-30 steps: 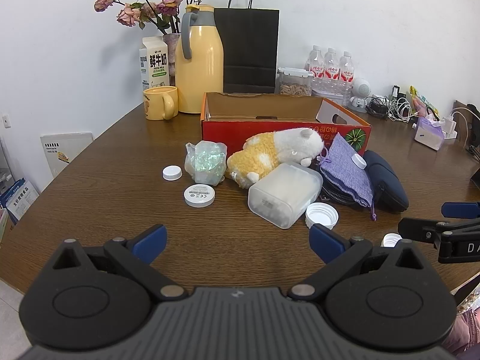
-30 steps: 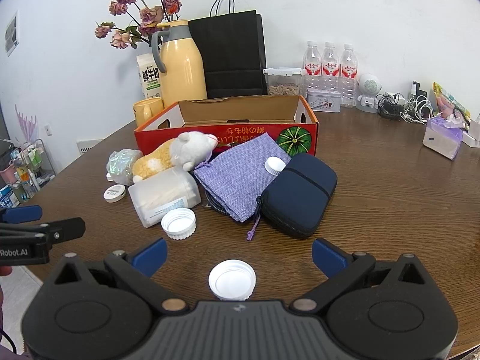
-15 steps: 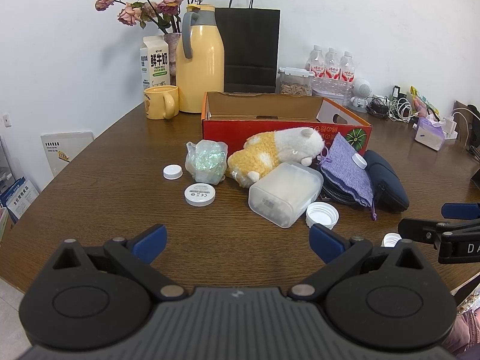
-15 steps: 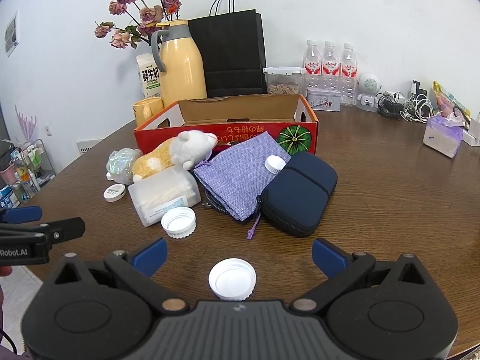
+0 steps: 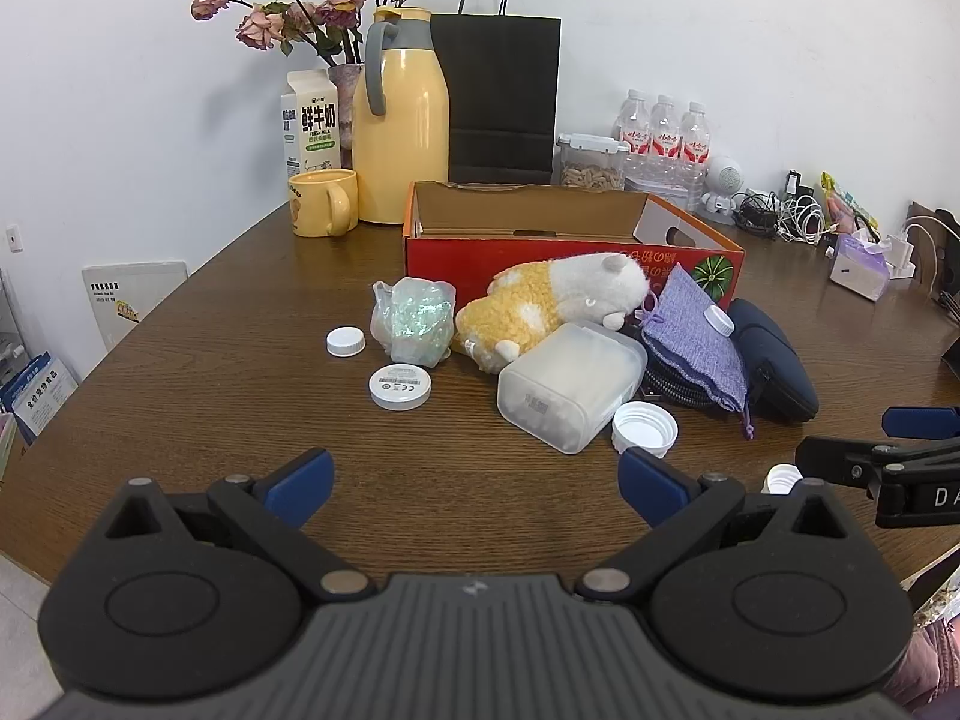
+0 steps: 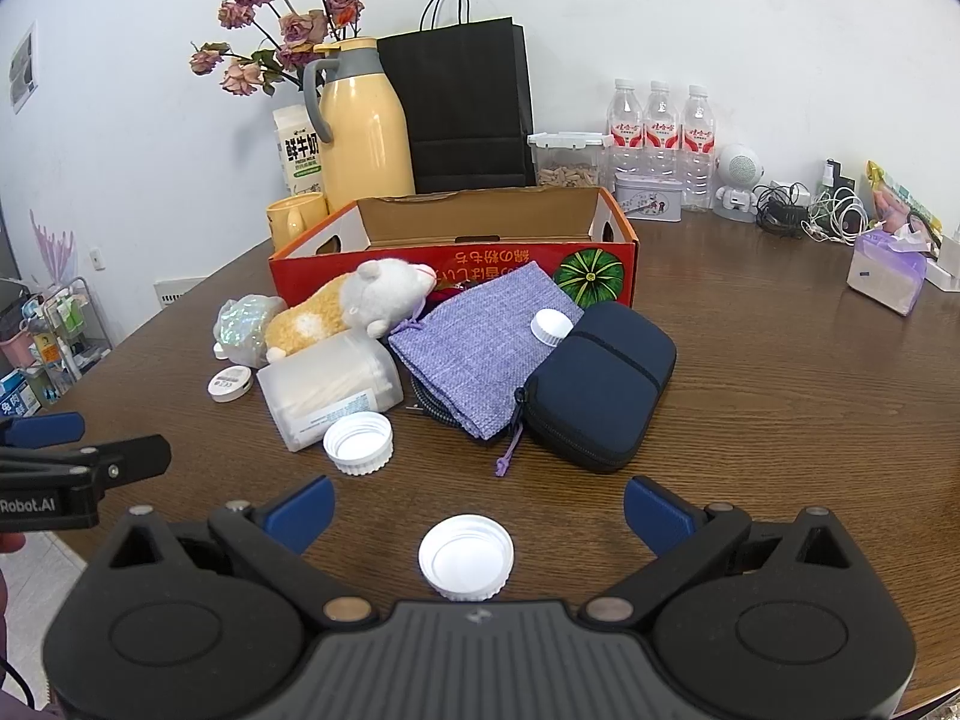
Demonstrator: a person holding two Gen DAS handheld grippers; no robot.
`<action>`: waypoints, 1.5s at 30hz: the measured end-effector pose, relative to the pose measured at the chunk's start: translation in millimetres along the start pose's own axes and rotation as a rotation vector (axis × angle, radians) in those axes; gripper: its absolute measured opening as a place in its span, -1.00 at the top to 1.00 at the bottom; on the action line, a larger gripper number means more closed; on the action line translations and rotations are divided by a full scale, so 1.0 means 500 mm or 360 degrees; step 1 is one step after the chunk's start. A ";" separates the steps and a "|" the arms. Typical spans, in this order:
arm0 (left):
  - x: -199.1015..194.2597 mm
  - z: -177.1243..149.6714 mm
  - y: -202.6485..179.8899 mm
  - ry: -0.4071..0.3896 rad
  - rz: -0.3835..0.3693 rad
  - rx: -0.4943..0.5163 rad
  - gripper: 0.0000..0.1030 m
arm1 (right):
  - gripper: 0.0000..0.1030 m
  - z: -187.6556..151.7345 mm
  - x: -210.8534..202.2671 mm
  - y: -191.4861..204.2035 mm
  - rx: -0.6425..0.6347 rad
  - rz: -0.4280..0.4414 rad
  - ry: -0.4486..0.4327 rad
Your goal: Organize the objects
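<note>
An open red cardboard box (image 5: 570, 252) stands mid-table, also in the right wrist view (image 6: 456, 252). In front of it lie a plush hamster (image 5: 552, 303), a frosted plastic container (image 5: 570, 387), a crinkly bag (image 5: 414, 321), a purple pouch (image 6: 480, 342), a navy case (image 6: 600, 384), a round white disc (image 5: 400, 385) and several white caps, such as the white cap (image 6: 466, 556) between my right fingers. My left gripper (image 5: 474, 480) is open and empty, near the table's front. My right gripper (image 6: 477, 510) is open, just above the table.
A yellow thermos (image 5: 401, 126), yellow mug (image 5: 321, 203), milk carton (image 5: 311, 123), flower vase, black paper bag (image 5: 501, 96), water bottles (image 6: 660, 132), a snack jar, cables and a tissue pack (image 6: 888, 270) line the back of the brown table (image 5: 198, 384).
</note>
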State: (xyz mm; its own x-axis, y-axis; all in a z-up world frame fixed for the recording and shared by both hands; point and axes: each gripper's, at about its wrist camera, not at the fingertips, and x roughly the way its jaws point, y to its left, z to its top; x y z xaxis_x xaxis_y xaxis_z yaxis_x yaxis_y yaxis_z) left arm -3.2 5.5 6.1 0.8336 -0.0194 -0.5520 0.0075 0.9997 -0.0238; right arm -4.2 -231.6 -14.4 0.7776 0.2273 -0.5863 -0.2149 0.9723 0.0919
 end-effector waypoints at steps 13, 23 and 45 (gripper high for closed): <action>0.003 -0.003 0.000 0.0000 0.0000 -0.0002 -1.00 | -1.00 0.001 -0.001 0.001 0.0001 -0.0001 0.0000; 0.008 -0.012 -0.001 0.0004 -0.0001 -0.0003 -1.00 | -1.00 0.003 -0.001 0.002 0.0002 -0.0001 0.0004; 0.040 -0.020 0.026 0.0081 0.0011 -0.0078 -1.00 | -0.50 -0.045 0.068 0.010 -0.0095 0.0078 0.0168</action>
State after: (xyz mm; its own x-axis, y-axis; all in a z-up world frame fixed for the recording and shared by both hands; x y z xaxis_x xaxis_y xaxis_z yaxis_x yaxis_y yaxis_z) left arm 8.0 18.0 -13.5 0.8044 -0.0146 -0.5939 -0.0263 0.9979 -0.0600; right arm 7.8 -220.3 -51.7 0.6996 0.2643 -0.6638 -0.2882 0.9545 0.0763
